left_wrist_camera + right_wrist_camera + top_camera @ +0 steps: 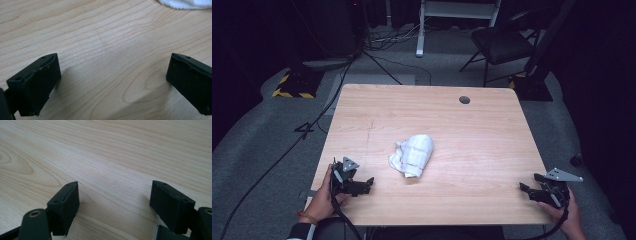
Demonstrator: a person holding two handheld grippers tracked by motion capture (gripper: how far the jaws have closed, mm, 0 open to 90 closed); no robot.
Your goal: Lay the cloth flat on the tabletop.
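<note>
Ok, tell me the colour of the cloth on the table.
White, with faint grey lines; the cloth shows best in the high view.

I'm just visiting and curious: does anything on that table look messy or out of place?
Only the white cloth: it lies crumpled in a loose heap near the middle of the wooden table, not spread or folded. Both grippers sit open near the front edge, apart from it. Nothing looks spilled or damaged.

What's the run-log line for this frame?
left gripper: open, empty, on table | right gripper: open, empty, on table | towel: crumpled, mid-table, untouched, apart from both
</note>
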